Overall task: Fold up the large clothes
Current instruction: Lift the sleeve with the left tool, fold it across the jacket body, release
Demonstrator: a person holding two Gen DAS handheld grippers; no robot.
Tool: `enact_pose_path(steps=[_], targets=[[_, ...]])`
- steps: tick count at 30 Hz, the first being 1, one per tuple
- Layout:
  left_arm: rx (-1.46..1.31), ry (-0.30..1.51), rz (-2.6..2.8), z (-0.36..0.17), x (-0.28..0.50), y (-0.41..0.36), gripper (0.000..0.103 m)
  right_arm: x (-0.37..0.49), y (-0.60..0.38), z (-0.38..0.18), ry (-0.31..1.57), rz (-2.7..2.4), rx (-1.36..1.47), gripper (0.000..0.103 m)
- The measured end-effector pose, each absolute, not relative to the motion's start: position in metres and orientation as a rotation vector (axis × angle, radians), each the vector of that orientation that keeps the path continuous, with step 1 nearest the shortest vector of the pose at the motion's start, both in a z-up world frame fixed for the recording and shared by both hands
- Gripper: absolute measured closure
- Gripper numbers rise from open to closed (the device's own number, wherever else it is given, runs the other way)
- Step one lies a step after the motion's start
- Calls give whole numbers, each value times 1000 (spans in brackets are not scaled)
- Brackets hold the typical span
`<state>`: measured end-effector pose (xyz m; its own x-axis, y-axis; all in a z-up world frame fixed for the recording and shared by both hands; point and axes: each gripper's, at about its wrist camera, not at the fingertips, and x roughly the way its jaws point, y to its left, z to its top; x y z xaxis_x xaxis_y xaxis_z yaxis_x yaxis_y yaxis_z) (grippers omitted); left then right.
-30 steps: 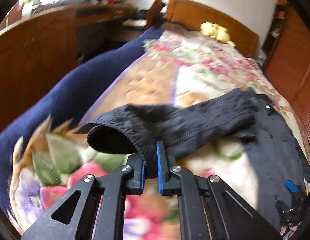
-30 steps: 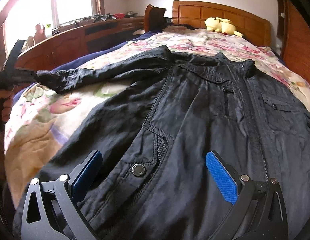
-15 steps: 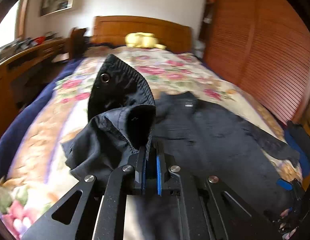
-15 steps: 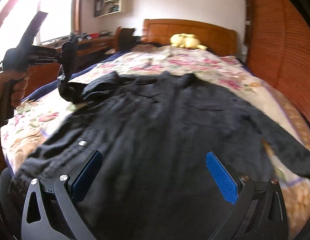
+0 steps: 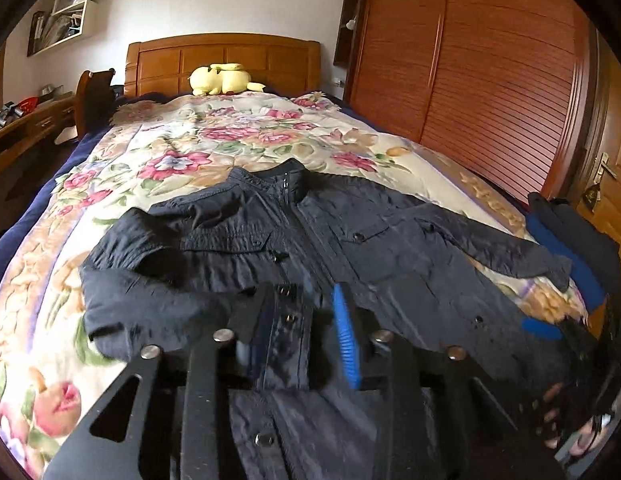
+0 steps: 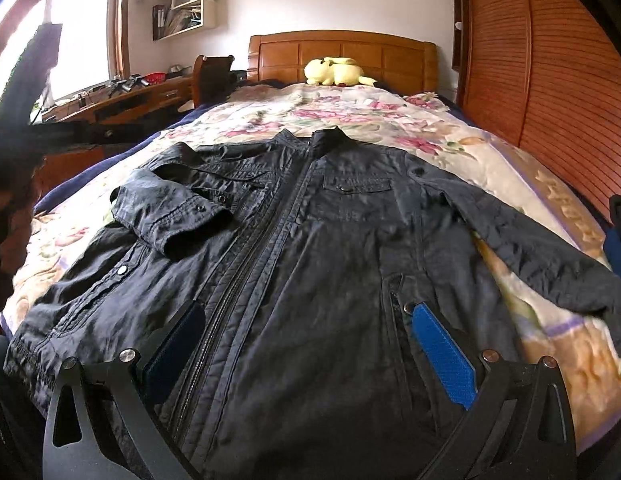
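Black jacket lies front-up, one sleeve folded across (seemingly released); both grippers' jaws stand apart.

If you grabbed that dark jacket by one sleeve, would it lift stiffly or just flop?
Probably flop: the jacket lies creased and flat on the bedspread, and its folded sleeve drapes limply. The slight sheen hints it may slide between the fingers.

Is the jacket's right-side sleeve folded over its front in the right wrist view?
No: that sleeve lies stretched out across the blanket, while the other sleeve is folded onto the jacket.
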<state>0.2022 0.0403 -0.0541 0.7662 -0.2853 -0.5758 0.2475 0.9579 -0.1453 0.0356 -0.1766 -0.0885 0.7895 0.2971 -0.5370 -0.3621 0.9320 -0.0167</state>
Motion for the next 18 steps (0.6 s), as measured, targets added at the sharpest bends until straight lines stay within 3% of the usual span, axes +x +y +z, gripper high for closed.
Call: enact_pose_path(steps=[5,7,10,18], targets=[[-56,637,-262,-63,185,51,58,50,-170,-82,561,382,-133,0],[-51,632,-249,-67,176,61,43,59,-163,-80,563,400,-139,0],[-75,630,-238,-74,160,77,34,76,-148,-78,567,429,-157,0],[-78,633,-156,-89,120,108,32,131,-98,-96,651,513,-202,4]])
